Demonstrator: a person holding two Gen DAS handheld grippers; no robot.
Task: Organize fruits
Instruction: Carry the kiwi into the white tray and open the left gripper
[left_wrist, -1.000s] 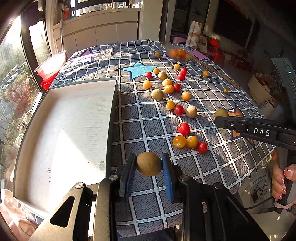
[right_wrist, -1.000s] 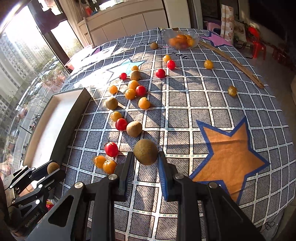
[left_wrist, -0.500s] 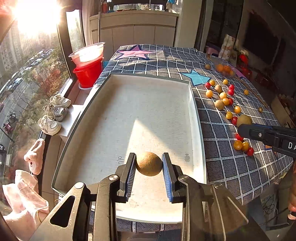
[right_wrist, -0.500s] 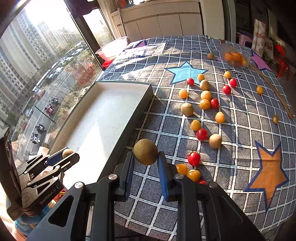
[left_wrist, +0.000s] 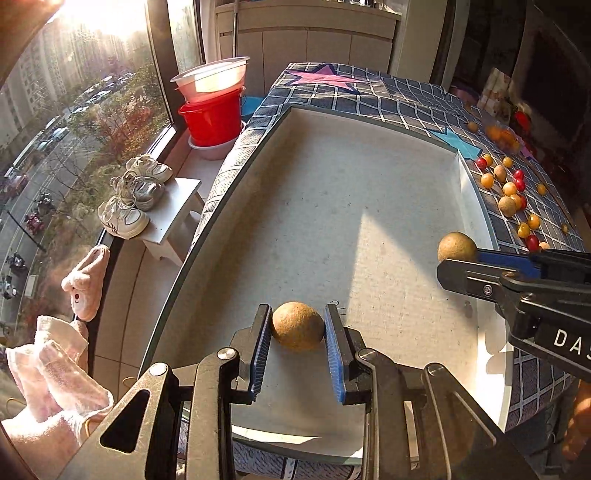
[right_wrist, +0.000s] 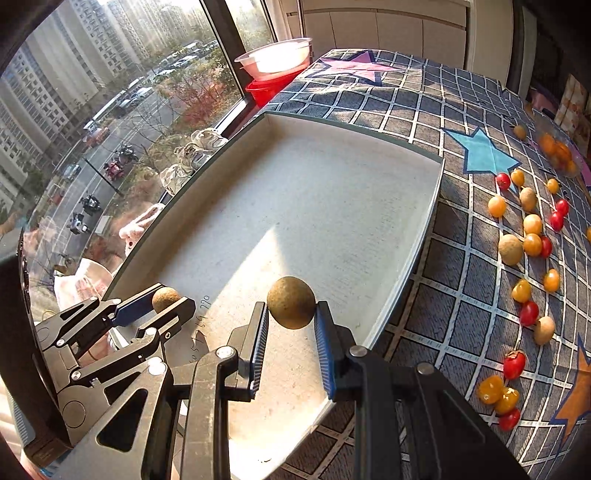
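Left fruit: a round, matte brown fruit (left_wrist: 297, 325) with a finely speckled skin was pinched between the blue pads of the left gripper (left_wrist: 297, 334), at 6 o'clock in the left wrist view, above the near end of the tray (left_wrist: 369, 122).
Right fruit: a second brown fruit (right_wrist: 291, 302), much alike and nearly a sphere, was clamped by the right gripper (right_wrist: 291, 317), also over the tray floor.
Axis: the left fruit looked slightly wider than tall, its long axis running from pad to pad; the right one showed no clear long axis.
Tray: white, shallow, with a raised rim on all sides and a bare floor.
Edges: the tray's right wall stood at 3 o'clock, with the checked tablecloth (right_wrist: 461, 258) beyond it.
Loose fruit: red, orange and brown pieces (right_wrist: 532, 236) lay scattered on the cloth at 3 o'clock in the right wrist view, well apart from the tray.
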